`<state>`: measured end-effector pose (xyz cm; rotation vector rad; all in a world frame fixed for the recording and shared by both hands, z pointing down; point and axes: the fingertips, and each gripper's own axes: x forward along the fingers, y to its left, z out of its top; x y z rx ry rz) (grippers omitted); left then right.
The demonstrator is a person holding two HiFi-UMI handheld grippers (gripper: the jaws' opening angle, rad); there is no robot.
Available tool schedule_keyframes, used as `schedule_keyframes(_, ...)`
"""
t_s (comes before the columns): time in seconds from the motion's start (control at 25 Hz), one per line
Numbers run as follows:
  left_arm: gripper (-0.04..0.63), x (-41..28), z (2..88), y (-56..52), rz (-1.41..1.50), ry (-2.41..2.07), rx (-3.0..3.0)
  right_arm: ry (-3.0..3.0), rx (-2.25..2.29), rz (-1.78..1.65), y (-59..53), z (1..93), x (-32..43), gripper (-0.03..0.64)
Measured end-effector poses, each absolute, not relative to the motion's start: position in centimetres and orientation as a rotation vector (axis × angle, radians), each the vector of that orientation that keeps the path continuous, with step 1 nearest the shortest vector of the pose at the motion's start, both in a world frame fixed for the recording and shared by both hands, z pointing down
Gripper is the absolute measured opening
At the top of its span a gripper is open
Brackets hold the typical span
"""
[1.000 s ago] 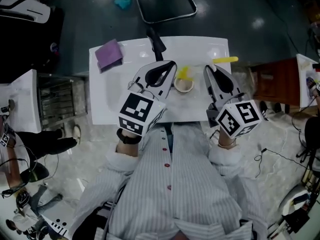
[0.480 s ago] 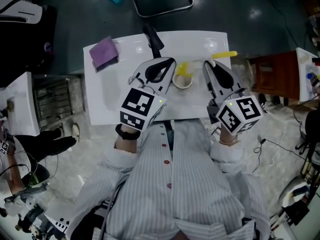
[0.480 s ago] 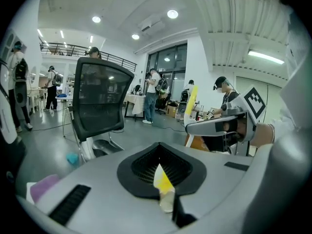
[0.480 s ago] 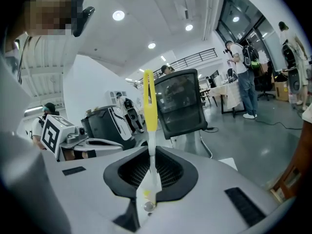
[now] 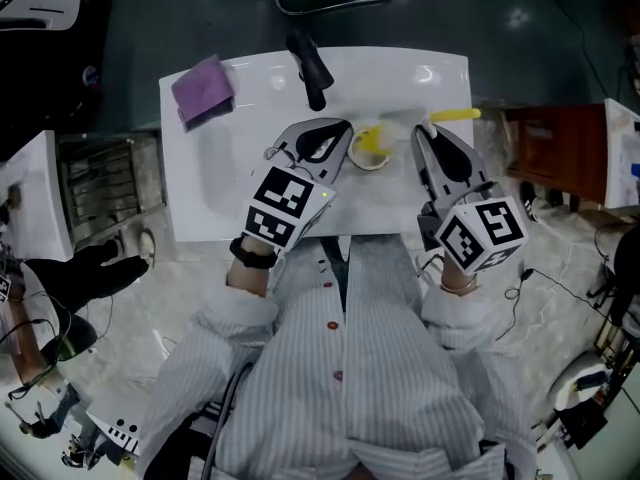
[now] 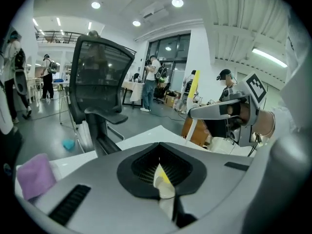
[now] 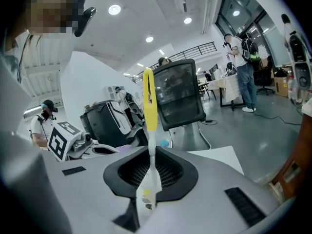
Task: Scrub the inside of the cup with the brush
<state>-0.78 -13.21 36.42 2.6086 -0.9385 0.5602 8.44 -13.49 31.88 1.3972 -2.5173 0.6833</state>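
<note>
Head view, from above. Your left claw (image 5: 343,136) is clenched on the near-left rim of the cup (image 5: 374,164), a small round cream vessel with a smooth wall, standing on the glossy white table (image 5: 240,193) just right of centre. A yellow mass fills the cup's mouth; you cannot tell from here whether it is the head of the brush.

Your right claw (image 5: 421,136) is clenched on the brush (image 5: 455,115). This is a thin tool with a pale, translucent shaft and a bright yellow handle end. That end juts right of the claw's tip, beyond the cup.

In the left gripper view, the ribbed black pads meet on a thin cream edge with a yellow sliver behind it. In the right gripper view, the pads pinch the pale shaft, and the yellow end stands up past the tips.

Each claw carries a cube with square black-and-white markers, left (image 5: 285,210) and right (image 5: 482,234), both close to your striped shirt.

A soft, rumpled purple cloth (image 5: 203,90) lies on the table's far-left corner, well apart from the cup. A black mesh-backed office chair (image 6: 100,77) stands beyond the table's far edge.
</note>
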Motion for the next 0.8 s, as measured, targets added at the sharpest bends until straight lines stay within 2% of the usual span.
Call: schedule_keyframes(0.8,0.012,0.2,51.2,-10.4,0.839,-0.610,2.470,-2.404,1.358,0.775,-13.2,40.7,8.6,0.057)
